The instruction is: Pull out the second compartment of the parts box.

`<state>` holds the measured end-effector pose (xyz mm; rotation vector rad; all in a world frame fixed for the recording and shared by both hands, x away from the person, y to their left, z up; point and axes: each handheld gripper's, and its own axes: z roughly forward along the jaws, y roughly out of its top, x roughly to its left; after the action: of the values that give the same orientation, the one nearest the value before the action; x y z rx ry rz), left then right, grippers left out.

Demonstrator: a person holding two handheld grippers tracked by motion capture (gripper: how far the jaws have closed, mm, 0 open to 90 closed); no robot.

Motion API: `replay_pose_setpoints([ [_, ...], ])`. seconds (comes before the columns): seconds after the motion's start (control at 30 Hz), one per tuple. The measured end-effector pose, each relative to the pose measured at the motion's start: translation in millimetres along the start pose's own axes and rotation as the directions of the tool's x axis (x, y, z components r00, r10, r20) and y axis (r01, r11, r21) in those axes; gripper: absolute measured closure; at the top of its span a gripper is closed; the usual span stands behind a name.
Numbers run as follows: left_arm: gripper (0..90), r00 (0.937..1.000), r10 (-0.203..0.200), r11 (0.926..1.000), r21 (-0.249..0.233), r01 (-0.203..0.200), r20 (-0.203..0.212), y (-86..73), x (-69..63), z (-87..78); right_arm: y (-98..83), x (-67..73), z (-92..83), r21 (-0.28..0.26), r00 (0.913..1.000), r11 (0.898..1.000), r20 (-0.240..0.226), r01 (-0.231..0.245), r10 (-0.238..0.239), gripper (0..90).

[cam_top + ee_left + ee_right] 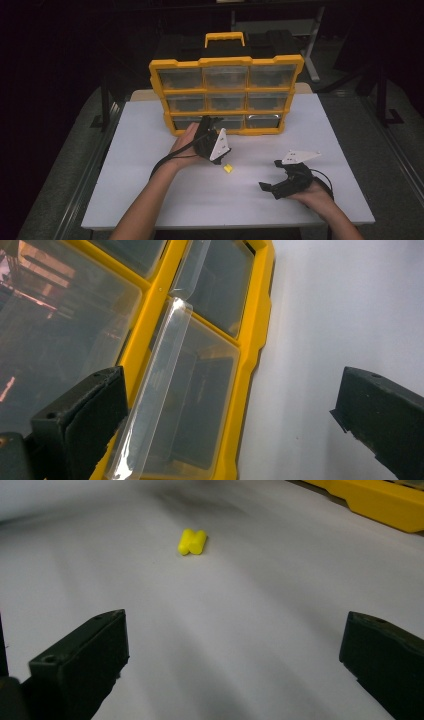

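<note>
A yellow organizer case point(226, 94) with clear drawers stands upright at the back of the white table point(150, 190). My left gripper point(209, 126) is open at its bottom row, close to the middle drawer. In the left gripper view that clear drawer's front lip point(155, 390) sticks out between the wide-apart jaws, near the left one. A small yellow piece point(228, 168) lies on the table in front of the case. My right gripper point(267, 187) is open, low over the table, pointing left toward the yellow piece point(192, 541), which lies well ahead of the jaws.
The case has a yellow carry handle point(224, 38) on top and three rows of drawers. The table's front edge point(225, 225) runs just below the person's forearms. A dark floor and stand legs point(312, 45) surround the table.
</note>
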<state>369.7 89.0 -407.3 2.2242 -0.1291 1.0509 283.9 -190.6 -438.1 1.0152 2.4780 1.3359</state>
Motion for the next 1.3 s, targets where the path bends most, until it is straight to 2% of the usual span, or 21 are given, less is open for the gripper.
replay_pose_setpoints([
  [0.27,0.7,0.9987,0.047,0.9988,0.011,-0.047,-0.02,1.5,-2.2,-0.2,0.0,-0.1,-0.1,0.0,1.0,1.0,0.0,0.001,-0.001,0.0],
  [0.6,0.7,0.9917,0.119,0.9926,0.033,-0.117,-0.049,2.3,-5.5,0.2,0.0,0.0,-0.3,-0.001,1.0,1.0,0.0,0.001,-0.001,0.0],
  [1.0,0.7,0.9752,0.206,0.9775,0.063,-0.201,-0.081,3.1,-9.5,0.8,0.0,0.1,-0.3,-0.001,1.0,1.0,0.0,0.001,-0.001,0.0],
  [1.17,0.6,0.969,0.225,0.9735,0.067,-0.219,-0.103,3.4,-9.6,-0.6,-0.1,-0.3,-0.1,0.001,1.0,1.0,0.0,0.002,-0.002,0.0],
  [1.3,0.7,0.9605,0.253,0.9664,0.079,-0.245,-0.116,3.2,-10.1,-1.1,-0.1,0.2,-0.1,0.001,1.0,1.0,0.002,0.002,-0.002,0.0],
])
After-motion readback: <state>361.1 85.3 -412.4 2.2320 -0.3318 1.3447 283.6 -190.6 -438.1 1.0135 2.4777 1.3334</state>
